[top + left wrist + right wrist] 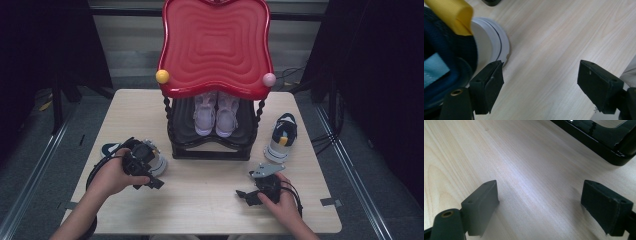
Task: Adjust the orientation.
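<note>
A navy and white sneaker (111, 148) with a yellow tongue lies at the table's left. My left gripper (150, 180) hovers over its heel end. In the left gripper view that sneaker (486, 47) sits just outside the left jaw. The left gripper (540, 87) is open, with bare wood between its fingers. Its matching sneaker (281, 137) stands to the right of the rack. My right gripper (246, 195) rests low near the front right of the table. In its own view the right gripper (540, 205) is open over bare wood.
A black rack (210, 149) with a red wavy top tray (216, 45) stands mid-table, and a pair of pink shoes (216, 114) sits on its lower shelf. A yellow ball (162, 76) and a pink ball (269, 79) cap its front corners. The rack's base (599, 140) lies ahead of the right gripper.
</note>
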